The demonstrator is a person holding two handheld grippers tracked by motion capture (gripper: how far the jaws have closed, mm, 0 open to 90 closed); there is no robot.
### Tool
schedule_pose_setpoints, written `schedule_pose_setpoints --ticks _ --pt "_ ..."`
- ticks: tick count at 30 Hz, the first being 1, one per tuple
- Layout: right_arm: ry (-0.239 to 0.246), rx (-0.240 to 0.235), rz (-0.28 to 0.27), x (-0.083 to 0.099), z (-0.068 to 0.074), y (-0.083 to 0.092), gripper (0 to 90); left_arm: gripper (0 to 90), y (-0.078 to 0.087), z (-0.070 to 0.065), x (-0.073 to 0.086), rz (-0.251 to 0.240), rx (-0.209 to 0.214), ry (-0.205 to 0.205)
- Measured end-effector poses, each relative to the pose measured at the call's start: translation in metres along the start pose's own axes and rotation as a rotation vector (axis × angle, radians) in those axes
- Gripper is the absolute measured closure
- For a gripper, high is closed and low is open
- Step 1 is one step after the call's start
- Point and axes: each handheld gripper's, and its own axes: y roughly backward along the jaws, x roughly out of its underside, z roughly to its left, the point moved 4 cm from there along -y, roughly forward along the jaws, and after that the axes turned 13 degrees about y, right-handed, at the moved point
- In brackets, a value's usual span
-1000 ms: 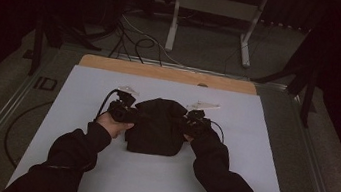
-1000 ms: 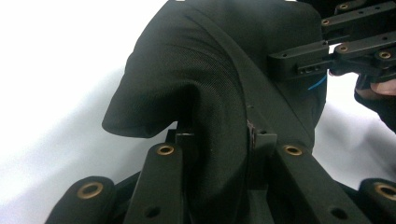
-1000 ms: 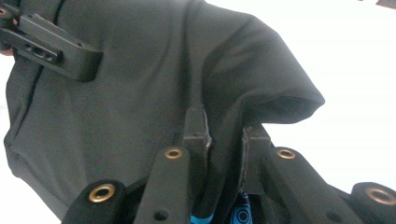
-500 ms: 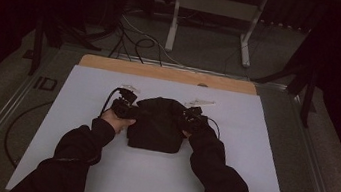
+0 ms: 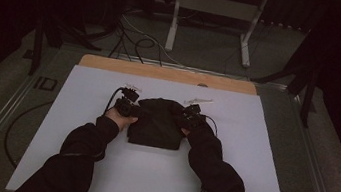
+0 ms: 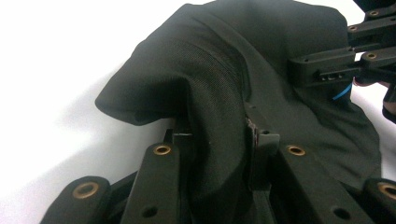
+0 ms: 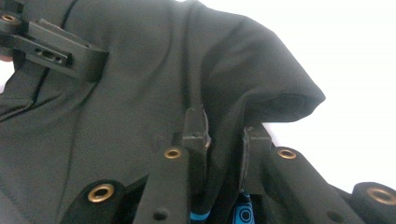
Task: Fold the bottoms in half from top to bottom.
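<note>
Right gripper clamped on a fold of black cloth, over white table. Left gripper at upper left, touching cloth.

No readable text, labels, brands or numbers on anything in these views

black cloth, white table

A folded black garment lies bunched mid-table, both side edges pinched up.
</note>
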Motion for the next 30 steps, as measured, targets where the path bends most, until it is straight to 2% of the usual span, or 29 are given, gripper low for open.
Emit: schedule_pose_setpoints --ticks 6,11,15,18,20,24,26,28,29,30 --pt "0.014 0.015 0.019 0.004 -0.004 -0.008 76.4 70.3 -0.006 0.003 -0.001 0.003 -0.008 0.005" --pt "-0.002 0.017 0.023 0.006 -0.007 -0.013 76.2 69.5 -0.01 0.007 0.0 0.003 -0.014 0.013" --pt "0.001 0.024 0.024 0.008 -0.008 -0.016 75.5 68.2 -0.013 0.009 0.002 0.012 -0.045 0.0" --pt "0.002 0.032 0.034 0.009 -0.008 -0.018 72.0 61.9 -0.014 0.012 0.002 0.02 -0.063 0.016" --pt "0.012 0.046 0.038 0.01 -0.008 -0.019 66.8 52.6 -0.014 0.014 0.002 0.025 -0.078 0.02" --pt "0.011 0.059 0.051 0.011 -0.011 -0.019 56.9 41.1 -0.012 0.016 0.003 0.03 -0.103 0.009" --pt "0.015 0.065 0.05 0.011 -0.012 -0.018 52.7 39.3 -0.01 0.015 0.003 0.019 -0.102 0.007" --pt "0.024 0.073 0.051 0.011 -0.014 -0.017 48.9 36.5 -0.008 0.013 0.003 0.018 -0.125 -0.011" --pt "0.024 0.082 0.053 0.011 -0.014 -0.016 47.6 35.4 -0.008 0.012 0.003 0.019 -0.117 -0.013" --pt "0.017 0.082 0.056 0.011 -0.015 -0.015 45.5 34.0 -0.007 0.012 0.004 0.02 -0.128 -0.017"
